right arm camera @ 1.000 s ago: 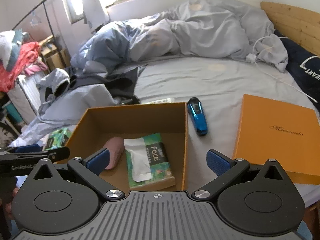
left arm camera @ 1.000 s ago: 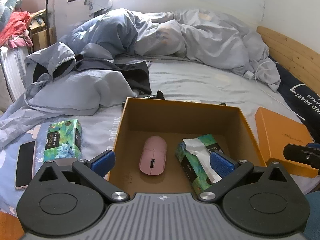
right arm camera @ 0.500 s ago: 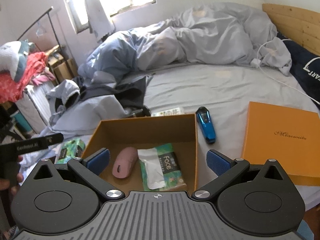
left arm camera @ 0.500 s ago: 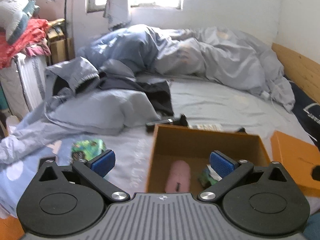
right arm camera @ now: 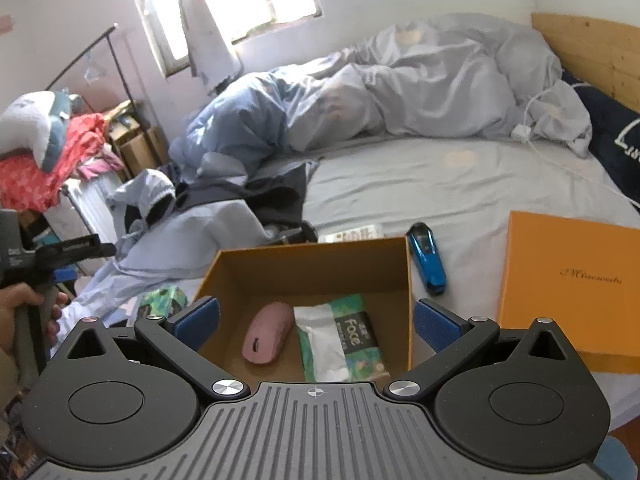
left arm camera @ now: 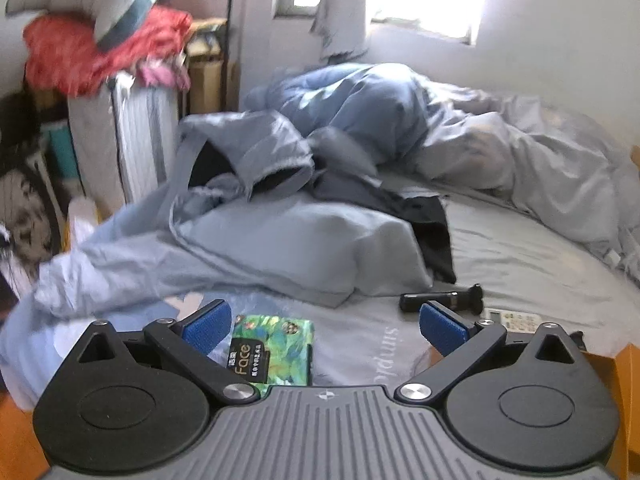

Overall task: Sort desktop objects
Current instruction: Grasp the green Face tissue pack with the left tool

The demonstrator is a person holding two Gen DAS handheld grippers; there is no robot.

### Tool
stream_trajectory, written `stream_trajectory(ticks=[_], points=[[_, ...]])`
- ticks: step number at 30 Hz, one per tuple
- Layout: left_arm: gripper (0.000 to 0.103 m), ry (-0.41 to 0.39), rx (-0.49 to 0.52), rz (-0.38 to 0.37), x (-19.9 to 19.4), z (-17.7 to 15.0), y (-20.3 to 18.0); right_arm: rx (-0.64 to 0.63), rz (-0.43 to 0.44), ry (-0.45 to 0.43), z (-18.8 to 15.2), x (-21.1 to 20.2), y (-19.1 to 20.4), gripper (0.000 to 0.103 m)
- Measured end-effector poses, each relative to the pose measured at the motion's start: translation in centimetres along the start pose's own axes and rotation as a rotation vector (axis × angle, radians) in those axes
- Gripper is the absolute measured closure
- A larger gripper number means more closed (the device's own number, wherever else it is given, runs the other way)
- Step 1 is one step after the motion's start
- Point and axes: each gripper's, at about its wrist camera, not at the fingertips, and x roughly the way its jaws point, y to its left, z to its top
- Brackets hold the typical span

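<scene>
An open orange box (right arm camera: 312,258) sits on the bed and holds a pink mouse (right arm camera: 266,332) and a green tissue pack (right arm camera: 344,340). My right gripper (right arm camera: 316,322) is open and empty, held above the box's near edge. My left gripper (left arm camera: 326,322) is open and empty, held above a second green tissue pack (left arm camera: 272,350) on the sheet left of the box; that pack also shows in the right wrist view (right arm camera: 160,300). The box's corner (left arm camera: 624,364) peeks in at the right of the left wrist view.
A black trimmer (left arm camera: 440,300) and a white remote (left arm camera: 510,316) lie behind the box. A blue device (right arm camera: 426,264) lies right of it, then the orange lid (right arm camera: 568,284). Rumpled bedding (left arm camera: 304,232) and a jacket cover the left and back.
My left gripper has swung left, away from the box, and now faces the loose tissue pack. My right gripper has pulled back and up a little. Both stay open.
</scene>
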Motion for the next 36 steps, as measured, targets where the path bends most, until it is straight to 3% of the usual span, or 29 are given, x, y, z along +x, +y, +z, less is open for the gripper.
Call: stream_trajectory(ticks=[5,9,27,36], points=[[0.010,0.045,0.038,0.027,3.5,-0.7,1.2,0.016,-0.009,0.025,-0.6,0.7,-0.6,0.000],[0.011,0.067,0.068,0.033,5.8,-1.5,1.9,0.016,-0.006,0.045,-1.0,1.3,-0.4,0.000],[0.010,0.135,0.161,0.003,13.7,-6.2,3.4,0.001,-0.019,0.116,-2.1,3.8,0.2,0.000],[0.000,0.093,0.169,0.058,14.8,-6.9,3.8,0.001,-0.020,0.155,-2.5,4.7,-0.2,0.000]])
